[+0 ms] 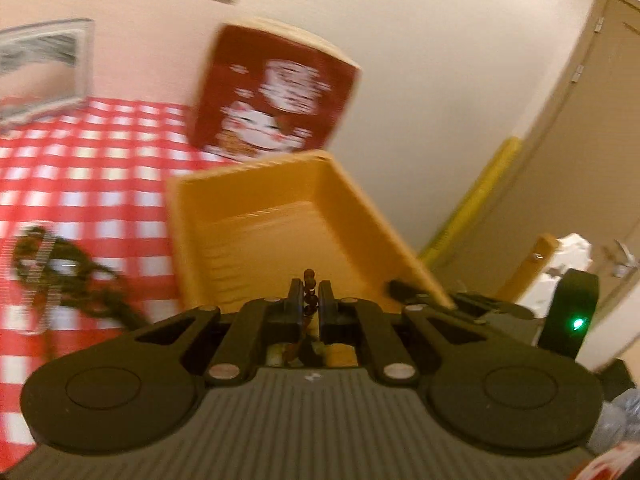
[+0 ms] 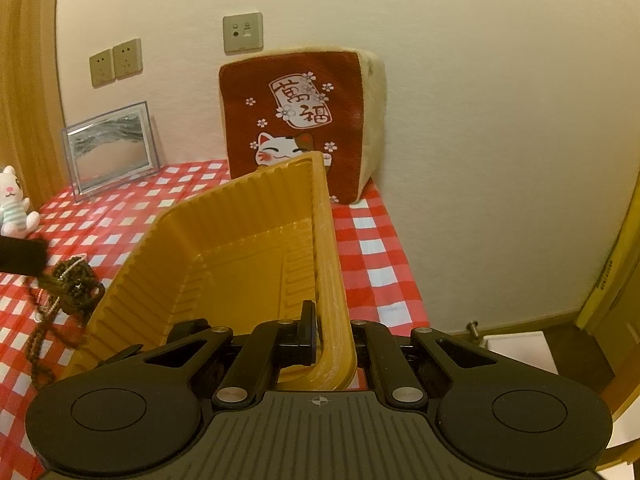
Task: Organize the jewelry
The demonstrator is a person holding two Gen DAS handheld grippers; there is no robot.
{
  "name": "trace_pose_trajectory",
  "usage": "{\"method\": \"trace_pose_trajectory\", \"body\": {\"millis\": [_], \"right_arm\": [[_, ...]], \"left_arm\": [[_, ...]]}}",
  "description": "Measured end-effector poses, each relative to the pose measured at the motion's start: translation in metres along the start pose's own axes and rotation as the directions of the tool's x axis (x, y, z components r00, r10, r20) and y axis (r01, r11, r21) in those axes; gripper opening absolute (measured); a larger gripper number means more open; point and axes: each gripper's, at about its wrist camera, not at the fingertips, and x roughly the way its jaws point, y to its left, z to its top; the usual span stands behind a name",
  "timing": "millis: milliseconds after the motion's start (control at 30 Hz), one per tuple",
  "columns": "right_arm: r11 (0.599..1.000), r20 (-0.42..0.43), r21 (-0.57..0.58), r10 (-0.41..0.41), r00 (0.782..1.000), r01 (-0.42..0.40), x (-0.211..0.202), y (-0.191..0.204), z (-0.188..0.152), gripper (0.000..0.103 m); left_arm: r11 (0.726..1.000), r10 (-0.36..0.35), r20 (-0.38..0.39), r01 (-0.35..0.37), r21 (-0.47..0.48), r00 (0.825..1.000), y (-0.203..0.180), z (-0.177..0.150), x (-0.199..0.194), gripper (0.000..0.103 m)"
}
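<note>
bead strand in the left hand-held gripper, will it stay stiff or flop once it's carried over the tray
Probably floppy: the bead strand is a chain of small dark beads pinched between the shut left hand-held gripper, and likely sags below it. It looks light for its size. Lowered into the orange tray, it would likely pile up loosely; the round beads may slide on the smooth plastic.

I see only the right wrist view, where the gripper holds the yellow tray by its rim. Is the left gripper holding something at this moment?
Observer: Yes. The left gripper is shut on a strand of dark beads.
Operator: How does the strand sit?
Observer: Its end sticks up above the fingertips; the rest runs back between the fingers.
Operator: Where does that gripper point?
Observer: Toward the yellow tray, whose open inside faces it.
</note>
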Motion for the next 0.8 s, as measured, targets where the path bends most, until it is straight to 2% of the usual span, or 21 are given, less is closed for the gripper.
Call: {"method": "trace_pose_trajectory", "body": {"millis": [133,400,467,633,800], "right_arm": [[1.0,0.001,-0.001,0.004,1.0,-0.004,-0.001,0.0,0.001,0.005],[1.0,-0.004,0.006,0.012,1.0,-0.012,-0.003,-0.001,0.0,0.005],[1.0,-0.004,0.005,0.013,1.0,-0.013,-0.003,0.0,0.0,0.005],[1.0,-0.004,0.005,0.012,1.0,-0.012,-0.003,0.0,0.0,0.005],[1.0,-0.005,0.006,0.008,1.0,-0.008,-0.002,-0.002,0.0,0.005]], "left_arm": [[0.998,-0.062,-0.032,0.062,0.001,0.998,-0.017,-0.002,0.026,0.006],[0.999,-0.041,-0.084,0.041,-0.007,0.996,-0.022,-0.015,0.055,0.008],[0.999,-0.032,-0.086,0.031,-0.009,0.996,-0.02,-0.015,0.054,0.016],[1.0,0.027,-0.032,-0.027,-0.003,0.999,-0.012,-0.013,0.03,0.024],[0.988,0.154,0.0,-0.154,-0.003,0.988,0.012,-0.015,0.004,0.026]]}}
